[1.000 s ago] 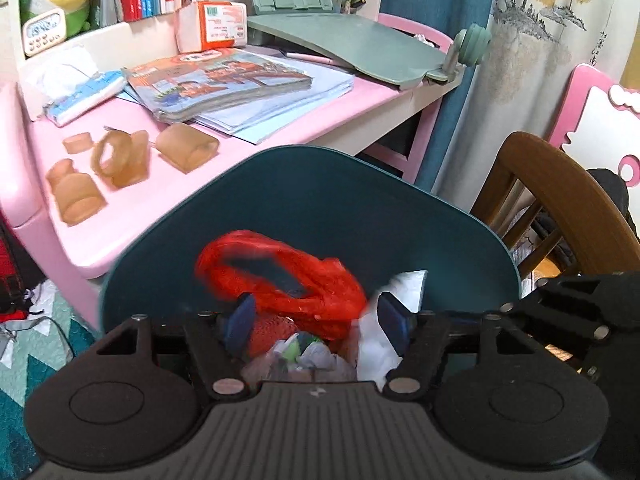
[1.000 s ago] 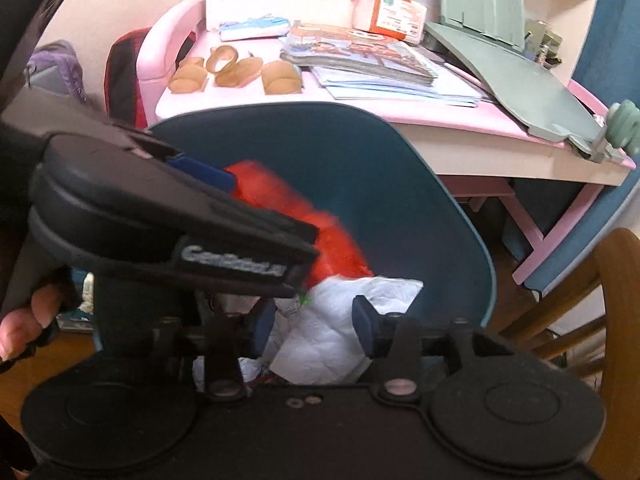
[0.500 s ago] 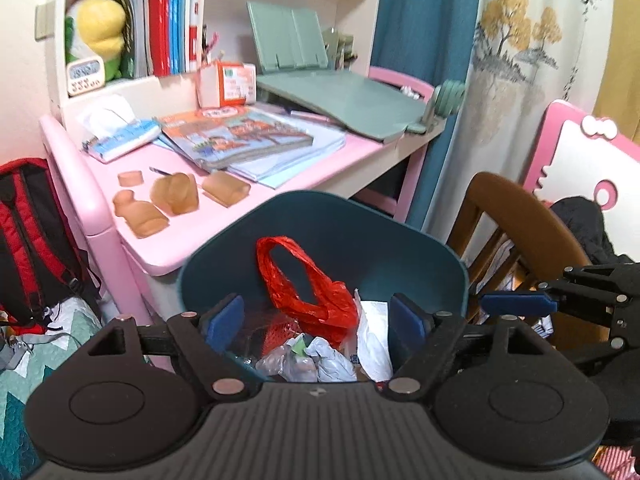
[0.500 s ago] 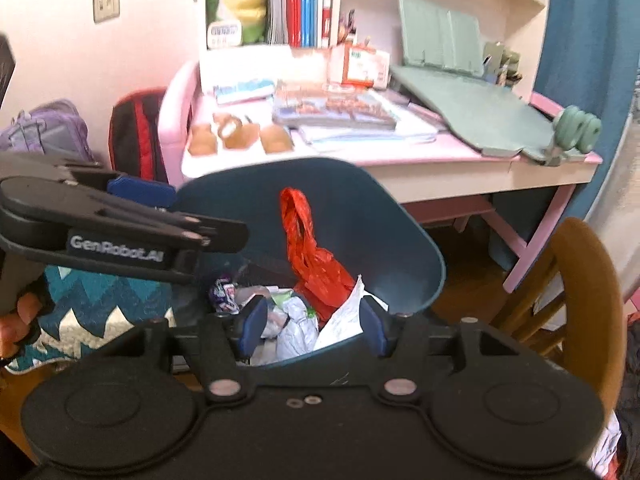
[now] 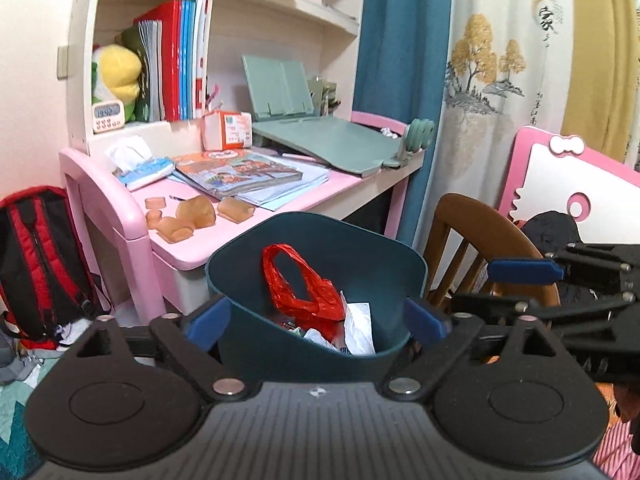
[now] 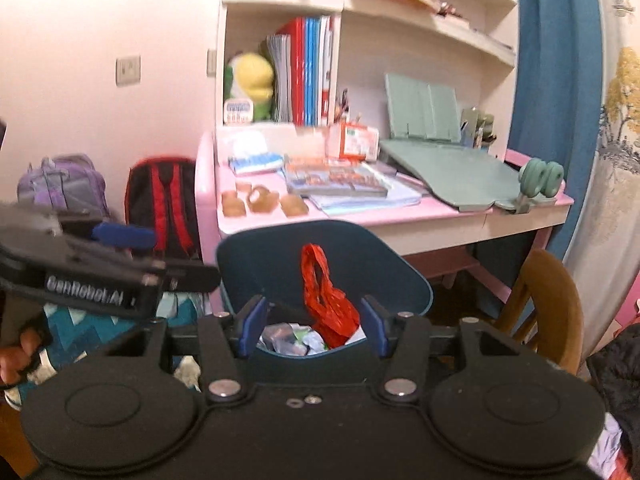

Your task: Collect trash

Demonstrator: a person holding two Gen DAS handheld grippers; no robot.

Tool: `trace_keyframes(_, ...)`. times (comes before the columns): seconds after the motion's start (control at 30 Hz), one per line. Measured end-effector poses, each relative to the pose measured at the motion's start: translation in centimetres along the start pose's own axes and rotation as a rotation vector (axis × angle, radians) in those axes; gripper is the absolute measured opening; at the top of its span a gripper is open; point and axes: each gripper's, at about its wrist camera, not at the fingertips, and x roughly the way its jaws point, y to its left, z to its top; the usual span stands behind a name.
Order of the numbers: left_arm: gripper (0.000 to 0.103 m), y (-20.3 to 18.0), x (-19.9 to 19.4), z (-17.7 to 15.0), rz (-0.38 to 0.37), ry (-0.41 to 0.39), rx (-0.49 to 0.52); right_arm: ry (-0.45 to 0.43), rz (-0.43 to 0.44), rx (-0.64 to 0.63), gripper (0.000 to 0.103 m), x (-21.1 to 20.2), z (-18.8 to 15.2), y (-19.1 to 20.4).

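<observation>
Both tongs (image 5: 316, 322) (image 6: 312, 326) apart, left opening, empty. Red bag (image 5: 304, 284) in bin (image 5: 320, 240): light, soft; pinch its loop.

Teal bin (image 5: 280, 344), red bag (image 5: 304, 288) and paper inside

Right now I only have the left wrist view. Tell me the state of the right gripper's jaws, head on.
Observer: The right gripper is open with nothing between its pads. The teal bin lies beyond the fingers.
Operator: Report what stands left of the red backpack.
Observer: A purple backpack stands beside the red backpack, against the wall.
Operator: Check the wall above those bags.
Observer: A pale wall socket is mounted there, above the gap between the two bags.
</observation>
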Motion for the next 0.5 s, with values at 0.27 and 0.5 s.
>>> trace_keyframes(0.27,0.100,-0.2,-2.6,-2.5,-0.040,-0.023,0.009,-0.072,0.005,0.067,0.052,-2.7,-2.2,1.0)
trace_keyframes(0.5,0.100,-0.2,-3.8,-3.6,-0.043,-0.047,0.014,-0.122,-0.054,0.078,0.052,-4.4,-3.6,2.4)
